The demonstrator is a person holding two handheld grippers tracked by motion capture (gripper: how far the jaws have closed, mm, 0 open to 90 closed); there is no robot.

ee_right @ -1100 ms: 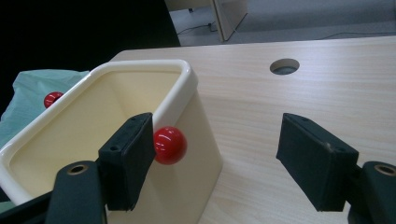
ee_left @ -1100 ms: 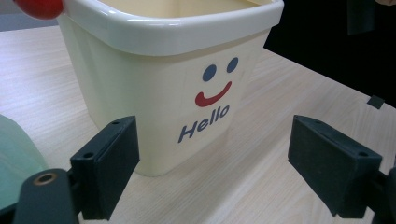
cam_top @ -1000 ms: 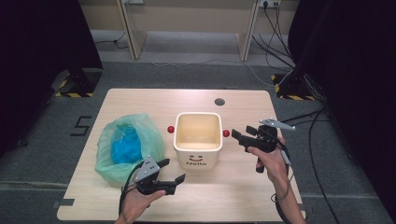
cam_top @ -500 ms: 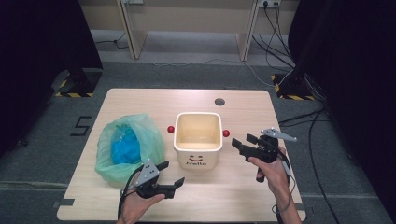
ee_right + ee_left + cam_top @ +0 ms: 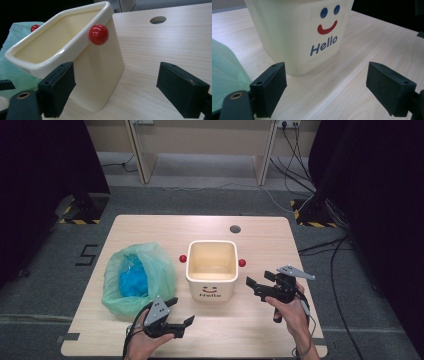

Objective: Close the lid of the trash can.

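- Left gripper (image 5: 172, 320) sits low at about 7 o'clock on the counter (image 5: 280, 340), jaws spread wide and gripping nothing.
- Just up from it, at roughly 9 o'clock, lies the green bag (image 5: 137, 277) with something blue inside, mouth facing up.
- Left gripper view: the cream bin (image 5: 299, 32) stands dead ahead at 12 o'clock, "Hello" face toward the camera, a strip of bare wood between jaws and bin.
- Centre of the counter now: the cream bin (image 5: 211, 270) stands upright, open mouth up, a red knob (image 5: 242, 263) on its right wall and another on its left.
- Right gripper (image 5: 257, 285) comes next, at about 4 o'clock on the counter, jaws released and empty; they have just been opening, with nothing between them.
- Here's the relation that counts: from the right gripper the bin lies toward 9 o'clock, just beside, and its red knob (image 5: 98, 34) sits up at 11 o'clock in the right gripper view.
- Right hand looks nearer the bin than the left, I'd say, so the next grab on that wall or knob is its job.
- Against a second ago: the right gripper has dropped lower and slid back from the knob; the left has barely stirred.
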